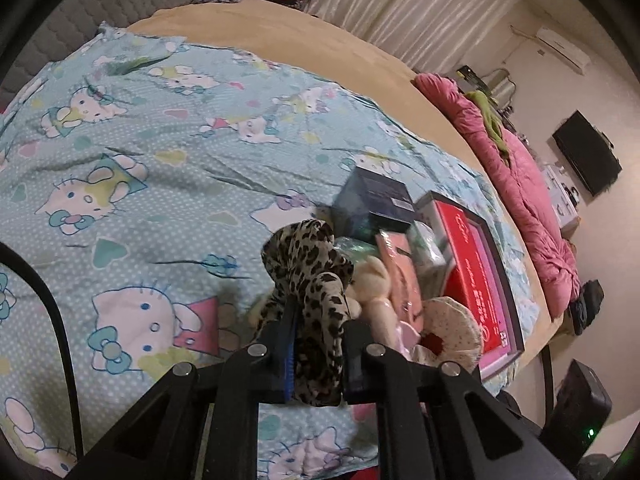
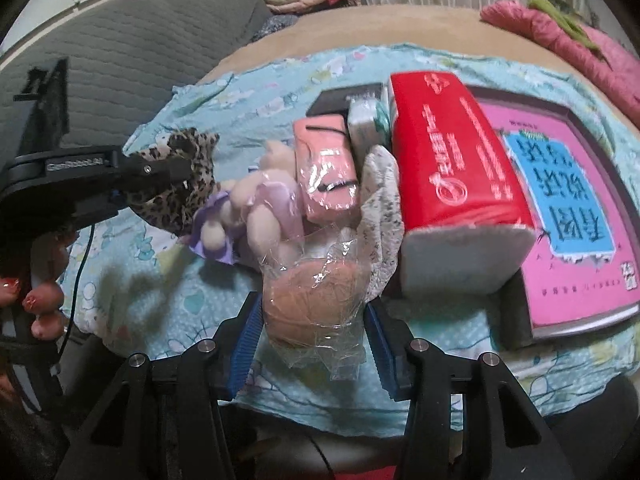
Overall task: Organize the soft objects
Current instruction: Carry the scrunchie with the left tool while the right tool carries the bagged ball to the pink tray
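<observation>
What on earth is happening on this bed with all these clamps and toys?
A person is sorting soft things with a handheld gripper in each hand. The left gripper is shut on a leopard-print cloth. The right gripper holds a plastic-wrapped tan ball. A plush toy, red tissue pack and pink book lie on the blue blanket.

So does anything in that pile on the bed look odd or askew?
Yes. The red tissue pack lies tilted, half on the pink book. Boxes sit jumbled among the soft toys.
</observation>
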Motion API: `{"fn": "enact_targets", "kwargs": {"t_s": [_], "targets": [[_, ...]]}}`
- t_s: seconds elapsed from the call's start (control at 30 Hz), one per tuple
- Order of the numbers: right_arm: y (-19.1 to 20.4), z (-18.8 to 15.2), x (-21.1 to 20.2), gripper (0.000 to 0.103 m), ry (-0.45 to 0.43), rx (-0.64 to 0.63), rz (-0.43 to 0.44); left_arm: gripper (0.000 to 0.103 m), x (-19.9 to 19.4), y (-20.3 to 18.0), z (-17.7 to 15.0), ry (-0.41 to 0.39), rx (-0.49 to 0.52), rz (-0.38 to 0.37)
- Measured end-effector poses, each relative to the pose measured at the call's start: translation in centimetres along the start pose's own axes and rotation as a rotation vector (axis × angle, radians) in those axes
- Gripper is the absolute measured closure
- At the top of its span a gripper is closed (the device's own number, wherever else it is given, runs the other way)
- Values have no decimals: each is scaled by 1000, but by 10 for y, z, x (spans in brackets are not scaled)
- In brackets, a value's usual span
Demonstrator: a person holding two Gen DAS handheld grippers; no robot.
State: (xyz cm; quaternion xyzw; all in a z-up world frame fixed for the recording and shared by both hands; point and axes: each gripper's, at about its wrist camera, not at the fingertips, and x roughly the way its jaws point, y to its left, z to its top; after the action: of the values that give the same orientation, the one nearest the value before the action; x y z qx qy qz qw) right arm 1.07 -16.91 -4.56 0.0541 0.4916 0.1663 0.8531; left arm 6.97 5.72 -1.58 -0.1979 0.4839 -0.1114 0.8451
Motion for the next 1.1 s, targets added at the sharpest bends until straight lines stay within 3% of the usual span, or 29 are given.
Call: {"fn": "enact_targets", "kwargs": {"t_s": [0.53,0.63,0.9,1.1], "targets": [[-21,-10,32,44,130,38,-34,87,8,-21,-11,29,51,2],[-22,-10,24,52,107,37,-28,87,6,-26,-12,31,59,3],[-27,-6,-8,54,88,59,4,87,-3,-53,-9,15,115,-21],[-30,-1,-43,54,4,36,-3,87,-8,-83,-10,7,171,-36]]}}
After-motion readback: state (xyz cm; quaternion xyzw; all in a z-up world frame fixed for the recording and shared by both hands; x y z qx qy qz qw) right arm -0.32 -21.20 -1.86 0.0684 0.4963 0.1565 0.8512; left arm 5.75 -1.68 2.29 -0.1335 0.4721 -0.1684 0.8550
